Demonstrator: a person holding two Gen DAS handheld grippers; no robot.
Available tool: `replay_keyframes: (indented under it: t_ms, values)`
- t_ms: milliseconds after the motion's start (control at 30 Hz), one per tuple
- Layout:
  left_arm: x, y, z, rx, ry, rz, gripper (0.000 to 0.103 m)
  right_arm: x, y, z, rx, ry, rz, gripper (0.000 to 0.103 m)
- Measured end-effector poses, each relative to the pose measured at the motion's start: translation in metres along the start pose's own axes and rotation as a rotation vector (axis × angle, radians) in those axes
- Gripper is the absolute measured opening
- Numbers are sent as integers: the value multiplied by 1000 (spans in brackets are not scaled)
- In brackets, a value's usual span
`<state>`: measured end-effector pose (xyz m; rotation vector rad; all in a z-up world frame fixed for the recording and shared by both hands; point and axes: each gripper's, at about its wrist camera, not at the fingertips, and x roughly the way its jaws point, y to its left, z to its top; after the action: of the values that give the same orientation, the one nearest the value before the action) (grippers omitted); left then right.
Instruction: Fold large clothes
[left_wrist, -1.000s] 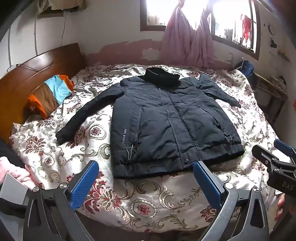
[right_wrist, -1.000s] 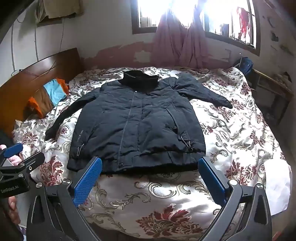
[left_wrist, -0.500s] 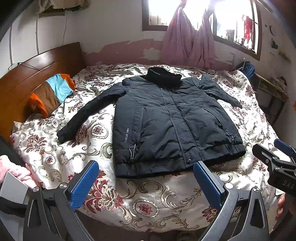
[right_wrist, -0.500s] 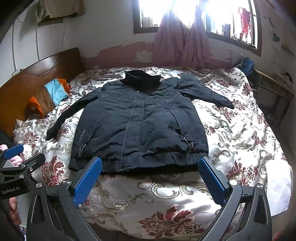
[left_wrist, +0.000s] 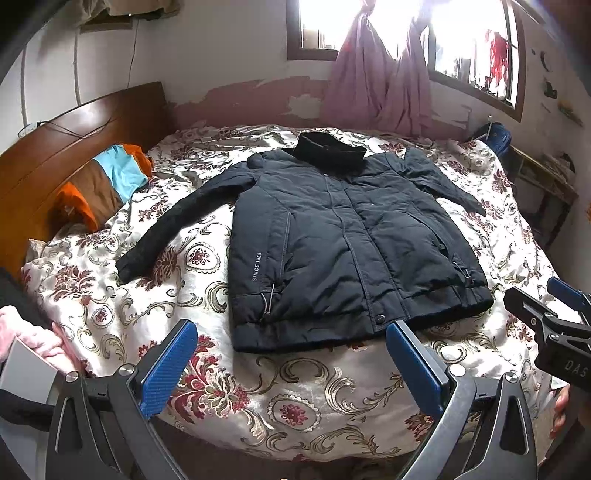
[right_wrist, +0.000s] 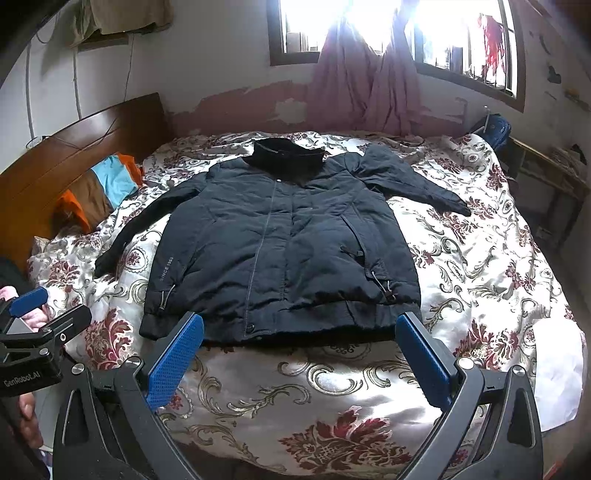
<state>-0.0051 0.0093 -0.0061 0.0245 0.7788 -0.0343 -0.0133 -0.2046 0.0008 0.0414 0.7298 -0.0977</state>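
Observation:
A dark navy padded jacket (left_wrist: 343, 243) lies flat and face up on the bed, collar towards the window, both sleeves spread out. It also shows in the right wrist view (right_wrist: 280, 251). My left gripper (left_wrist: 291, 362) is open and empty, held in front of the jacket's hem near the bed's front edge. My right gripper (right_wrist: 299, 354) is open and empty, also just in front of the hem. Each gripper shows at the edge of the other's view: the right gripper (left_wrist: 554, 325) and the left gripper (right_wrist: 37, 332).
The bed has a floral cover (left_wrist: 295, 398) and a wooden headboard (left_wrist: 74, 140) at the left. An orange, brown and blue pillow (left_wrist: 103, 181) lies by the headboard. Pink curtains (left_wrist: 376, 81) hang at the window. A side table (left_wrist: 543, 184) stands at the right.
Both grippers have risen a little, so the jacket sits slightly lower in both views. Both stay open. The jacket has not moved.

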Motion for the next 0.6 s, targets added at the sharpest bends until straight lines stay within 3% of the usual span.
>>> replay_keyframes:
  t_ms: [600]
  values:
    - [2,1,-4,-6,6,2,103,7,1,-2,-1,14,0,102]
